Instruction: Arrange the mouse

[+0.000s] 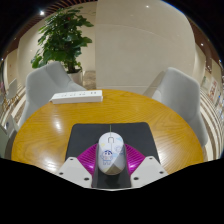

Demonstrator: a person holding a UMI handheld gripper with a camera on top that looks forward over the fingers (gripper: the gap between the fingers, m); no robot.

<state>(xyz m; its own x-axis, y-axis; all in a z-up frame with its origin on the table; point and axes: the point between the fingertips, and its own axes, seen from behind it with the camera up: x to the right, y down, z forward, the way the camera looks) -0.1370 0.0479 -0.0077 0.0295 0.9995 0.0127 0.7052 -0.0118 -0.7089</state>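
A white mouse [112, 150] with a small blue print on its back sits between my two fingers, over the near edge of a black mouse pad [90, 133]. My gripper [112, 161] is shut on the mouse. The magenta pads [91, 156] press against both of its sides. The mouse's rear end is hidden between the fingers. I cannot tell whether it rests on the pad or is lifted just above it.
The mouse pad lies on a round wooden table [45, 130]. A flat white box [77, 96] lies at the table's far left. Two grey chairs [50, 78] [176, 92] stand behind the table, and a green plant [62, 38] stands beyond the left chair.
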